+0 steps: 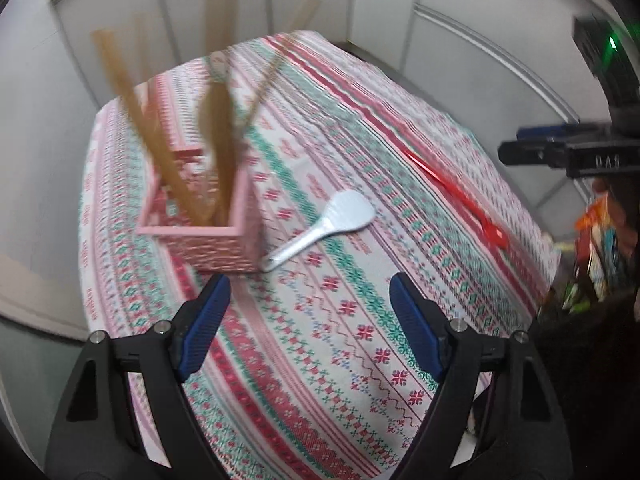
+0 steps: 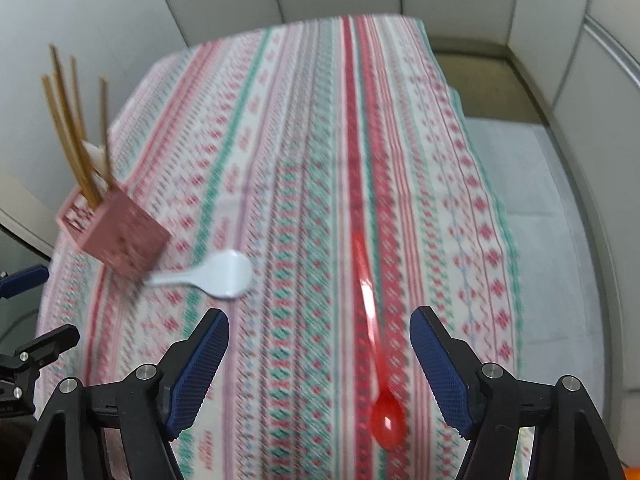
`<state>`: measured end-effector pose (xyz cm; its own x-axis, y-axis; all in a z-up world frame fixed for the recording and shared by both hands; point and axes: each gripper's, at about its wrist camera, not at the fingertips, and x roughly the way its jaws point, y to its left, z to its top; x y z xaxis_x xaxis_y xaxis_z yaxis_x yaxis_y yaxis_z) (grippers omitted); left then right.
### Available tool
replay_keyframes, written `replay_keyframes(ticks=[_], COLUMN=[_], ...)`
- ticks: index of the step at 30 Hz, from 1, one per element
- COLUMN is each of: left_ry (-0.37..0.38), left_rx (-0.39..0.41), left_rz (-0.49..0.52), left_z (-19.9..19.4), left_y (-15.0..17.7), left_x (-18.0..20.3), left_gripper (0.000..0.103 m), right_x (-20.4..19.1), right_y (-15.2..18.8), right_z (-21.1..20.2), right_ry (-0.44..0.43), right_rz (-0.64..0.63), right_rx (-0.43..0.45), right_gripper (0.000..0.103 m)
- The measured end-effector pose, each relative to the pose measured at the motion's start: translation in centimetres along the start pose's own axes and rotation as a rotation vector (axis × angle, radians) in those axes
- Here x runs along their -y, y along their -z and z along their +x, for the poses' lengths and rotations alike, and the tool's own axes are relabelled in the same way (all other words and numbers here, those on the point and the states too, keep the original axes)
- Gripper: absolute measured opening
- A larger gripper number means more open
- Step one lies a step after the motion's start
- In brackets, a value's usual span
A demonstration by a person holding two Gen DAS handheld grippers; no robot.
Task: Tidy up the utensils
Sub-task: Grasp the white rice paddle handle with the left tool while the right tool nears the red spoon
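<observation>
A pink square holder stands on the patterned tablecloth with several wooden sticks leaning out of it. A white rice paddle lies flat just right of the holder, its handle end touching the holder's corner. A red translucent spoon lies further right. My left gripper is open above the cloth, just in front of the holder and paddle. My right gripper is open above the spoon, whose bowl lies between the fingers below; nothing is held.
The tablecloth hangs over the table edges. White wall panels surround it on the far side. The right gripper shows at the right edge of the left wrist view. Colourful packets sit beyond the table's right side.
</observation>
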<state>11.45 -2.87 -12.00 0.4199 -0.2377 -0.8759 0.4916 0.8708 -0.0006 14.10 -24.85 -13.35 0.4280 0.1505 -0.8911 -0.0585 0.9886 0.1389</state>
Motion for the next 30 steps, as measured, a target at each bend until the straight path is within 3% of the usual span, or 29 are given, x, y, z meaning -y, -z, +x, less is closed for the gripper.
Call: replay_keyframes(ticks=[9, 15, 21, 30], left_ry=[0.020, -0.068, -0.071, -0.066], left_rx=[-0.077, -0.061, -0.076, -0.184], left_rz=[0.148, 0.306, 0.393, 0.392], left_z=[6.0, 8.4, 9.0, 12.3], left_y=[-2.0, -3.6, -4.4, -5.9], left_x=[3.0, 5.6, 7.7, 7.2], left_gripper=[0.082, 0.081, 0.076, 0.071], right_x=[2.7, 4.0, 5.0, 6.0], right_y=[1.4, 1.3, 1.2, 1.1], right_z=[1.8, 2.2, 1.9, 1.7], right_ry=[0.072, 0.038, 0.017, -0.019], right_rz=[-0.001, 0.037, 0.074, 0.130], right_rx=[-0.076, -0.083, -0.076, -0.072], right_gripper=[0.079, 0.079, 0.079, 0.079])
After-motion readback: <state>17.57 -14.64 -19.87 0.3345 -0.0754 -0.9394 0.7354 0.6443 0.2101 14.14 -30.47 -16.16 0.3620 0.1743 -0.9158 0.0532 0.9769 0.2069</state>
